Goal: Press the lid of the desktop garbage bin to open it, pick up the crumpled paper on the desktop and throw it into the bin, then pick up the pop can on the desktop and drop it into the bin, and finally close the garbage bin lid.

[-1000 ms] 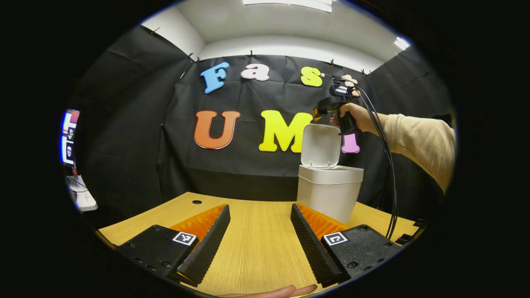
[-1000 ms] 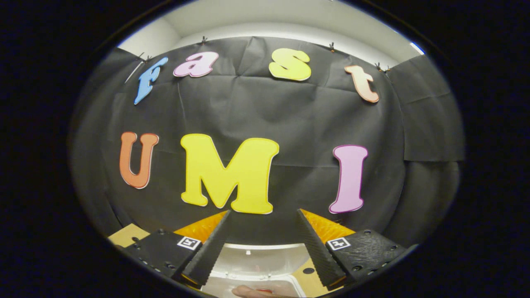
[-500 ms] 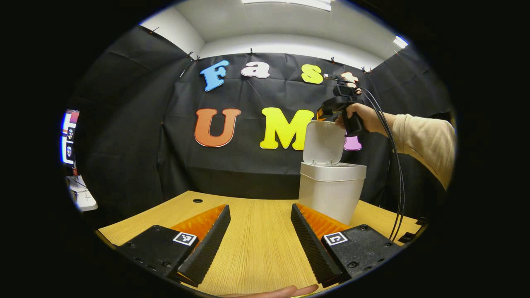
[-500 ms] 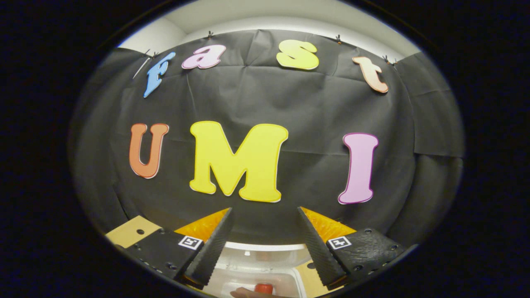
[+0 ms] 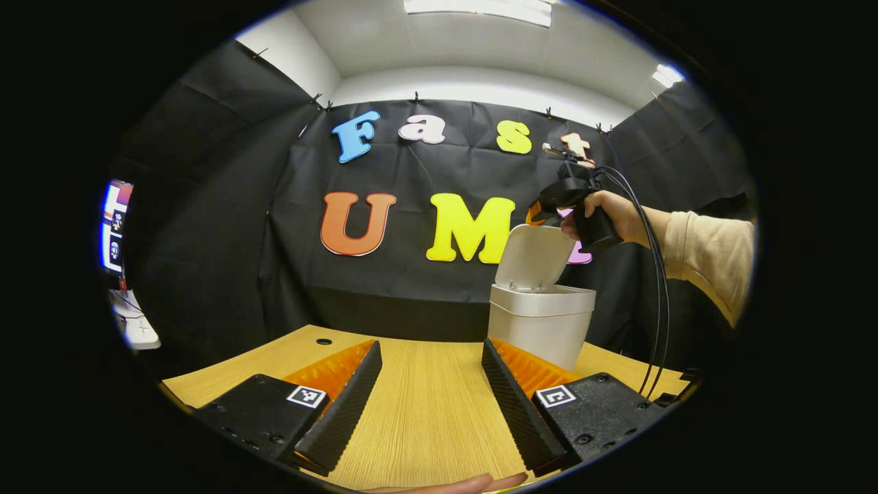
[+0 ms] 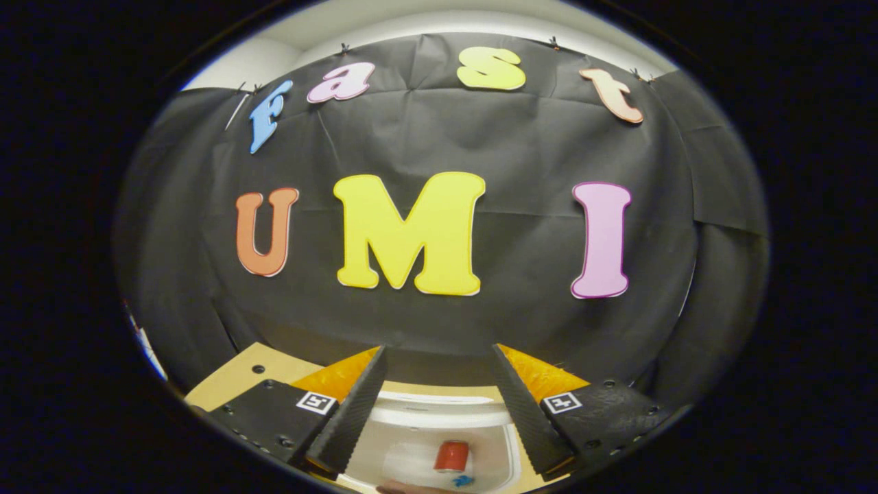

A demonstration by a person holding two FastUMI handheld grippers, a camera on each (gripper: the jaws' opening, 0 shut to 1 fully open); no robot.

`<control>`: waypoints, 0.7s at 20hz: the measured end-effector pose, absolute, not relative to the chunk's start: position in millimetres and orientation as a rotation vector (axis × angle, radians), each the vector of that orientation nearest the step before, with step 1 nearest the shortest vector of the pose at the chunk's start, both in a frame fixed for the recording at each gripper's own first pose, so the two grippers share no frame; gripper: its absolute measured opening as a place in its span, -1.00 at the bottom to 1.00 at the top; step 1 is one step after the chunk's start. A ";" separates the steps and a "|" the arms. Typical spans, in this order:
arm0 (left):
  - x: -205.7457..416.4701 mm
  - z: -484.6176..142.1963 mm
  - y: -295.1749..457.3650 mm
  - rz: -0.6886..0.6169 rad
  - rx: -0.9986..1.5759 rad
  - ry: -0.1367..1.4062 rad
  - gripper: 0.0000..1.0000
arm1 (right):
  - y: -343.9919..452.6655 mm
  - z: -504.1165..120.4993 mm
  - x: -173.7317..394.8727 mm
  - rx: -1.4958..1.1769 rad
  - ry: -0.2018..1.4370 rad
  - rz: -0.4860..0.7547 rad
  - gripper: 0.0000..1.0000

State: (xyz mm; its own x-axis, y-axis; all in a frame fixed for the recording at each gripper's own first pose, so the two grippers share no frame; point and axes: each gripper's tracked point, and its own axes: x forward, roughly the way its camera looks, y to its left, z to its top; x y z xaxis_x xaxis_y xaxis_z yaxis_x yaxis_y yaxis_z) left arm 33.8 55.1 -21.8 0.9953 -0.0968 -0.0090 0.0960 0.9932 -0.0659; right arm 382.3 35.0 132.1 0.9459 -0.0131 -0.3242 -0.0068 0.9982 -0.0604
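Lid [image 5: 531, 255] tipped fwd, right gripper [image 5: 542, 209] atop it, both grippers' jaws wide apart, empty.

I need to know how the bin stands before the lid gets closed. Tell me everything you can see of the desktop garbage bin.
The desktop garbage bin is a small off-white box, plastic by its look, upright on the wooden table. Its hinged lid is raised and tilted forward over the opening, and the right gripper is at the lid's top edge. The right gripper view looks down into the bin, where a red pop can lies.
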 end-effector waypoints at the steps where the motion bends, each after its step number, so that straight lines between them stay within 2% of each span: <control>1: 32.7 -20.8 55.3 -0.098 -0.060 0.009 0.89 | 38.0 118.7 377.8 -0.071 0.365 -0.003 0.87; 4: 31.6 -25.2 55.8 -0.090 -0.026 0.014 0.90 | 56.8 68.3 366.6 -0.105 0.483 0.033 0.87; 5: 32.2 -27.1 55.6 -0.086 -0.015 0.019 0.90 | 61.1 54.5 365.7 -0.132 0.510 0.043 0.96; 6: 32.4 -29.0 53.8 -0.083 -0.002 0.023 0.90 | 62.8 41.9 365.0 -0.157 0.526 0.050 0.91; 9: 36.1 -32.7 48.0 -0.081 0.016 0.027 0.90 | 63.6 28.8 367.7 -0.175 0.526 0.053 0.92; 14: 37.7 -41.3 38.4 -0.102 0.007 0.047 0.90 | 57.0 12.3 363.0 -0.012 0.569 0.082 0.94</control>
